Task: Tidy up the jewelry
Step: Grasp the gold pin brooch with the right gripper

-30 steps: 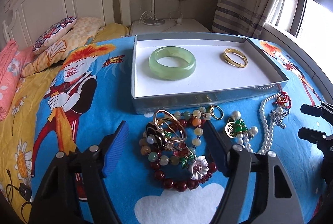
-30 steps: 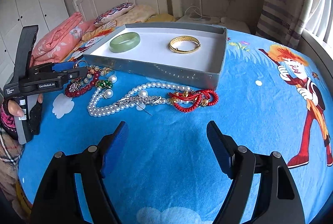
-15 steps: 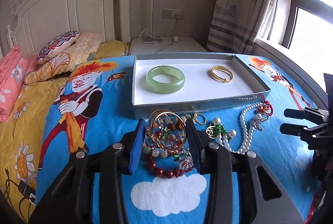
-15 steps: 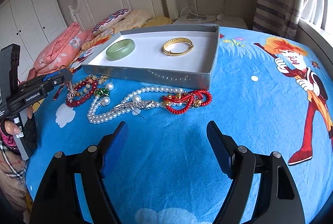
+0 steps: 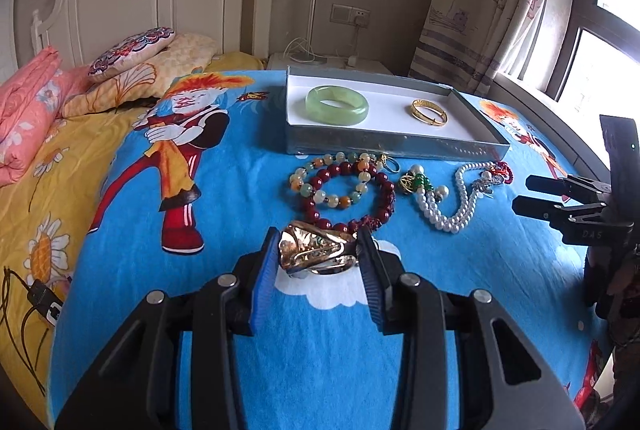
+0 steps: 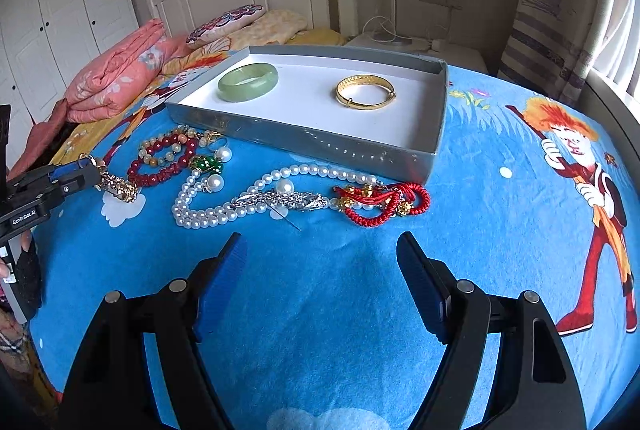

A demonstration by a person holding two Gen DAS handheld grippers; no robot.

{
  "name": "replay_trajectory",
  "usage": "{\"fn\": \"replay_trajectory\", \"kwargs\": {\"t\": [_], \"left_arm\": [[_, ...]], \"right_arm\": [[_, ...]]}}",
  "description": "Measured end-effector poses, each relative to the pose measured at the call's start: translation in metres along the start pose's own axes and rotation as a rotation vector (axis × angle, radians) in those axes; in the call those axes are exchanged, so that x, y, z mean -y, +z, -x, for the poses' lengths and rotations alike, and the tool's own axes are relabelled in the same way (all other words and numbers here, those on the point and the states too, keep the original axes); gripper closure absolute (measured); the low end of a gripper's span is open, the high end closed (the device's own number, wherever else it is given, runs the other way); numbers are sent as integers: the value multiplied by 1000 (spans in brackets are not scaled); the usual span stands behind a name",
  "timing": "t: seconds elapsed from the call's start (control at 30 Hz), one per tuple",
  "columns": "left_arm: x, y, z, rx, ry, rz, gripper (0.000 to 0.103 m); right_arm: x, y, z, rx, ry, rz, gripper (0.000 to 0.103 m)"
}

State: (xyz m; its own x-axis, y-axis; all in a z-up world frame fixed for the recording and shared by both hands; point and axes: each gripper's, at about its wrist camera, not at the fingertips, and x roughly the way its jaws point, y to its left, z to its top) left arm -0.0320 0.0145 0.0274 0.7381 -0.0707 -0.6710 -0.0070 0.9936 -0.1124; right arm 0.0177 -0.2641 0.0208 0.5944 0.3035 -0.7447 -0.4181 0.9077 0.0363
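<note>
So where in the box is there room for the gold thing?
The left gripper holds it. The box has bare white floor between the green bangle and gold bangle, and along its near wall. The bed beside the bead bracelets is crowded.

The jade bangle (image 5: pixel 337 105) looks glossy, smooth and translucent; the gold bangle (image 6: pixel 365 92) is polished metal. The tray (image 6: pixel 437 126) has a matt white paper-like floor and silvery card walls. Pearl necklace (image 6: pixel 224 208) beads gleam. The bedspread (image 6: pixel 500 230) is soft matt printed cloth.
</note>
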Motion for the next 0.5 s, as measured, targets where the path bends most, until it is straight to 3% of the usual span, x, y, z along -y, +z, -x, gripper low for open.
{"fn": "replay_trajectory", "kwargs": {"t": [0.3, 0.37, 0.5], "left_arm": [[-3, -15, 22, 23, -23, 18, 65], [-5, -16, 29, 31, -9, 20, 65], [-12, -15, 38, 11, 62, 25, 65]], "right_arm": [[-11, -1, -1, -4, -11, 10, 29], [-21, -1, 1, -9, 33, 20, 30], [-67, 3, 2, -10, 116, 157, 31]]}}
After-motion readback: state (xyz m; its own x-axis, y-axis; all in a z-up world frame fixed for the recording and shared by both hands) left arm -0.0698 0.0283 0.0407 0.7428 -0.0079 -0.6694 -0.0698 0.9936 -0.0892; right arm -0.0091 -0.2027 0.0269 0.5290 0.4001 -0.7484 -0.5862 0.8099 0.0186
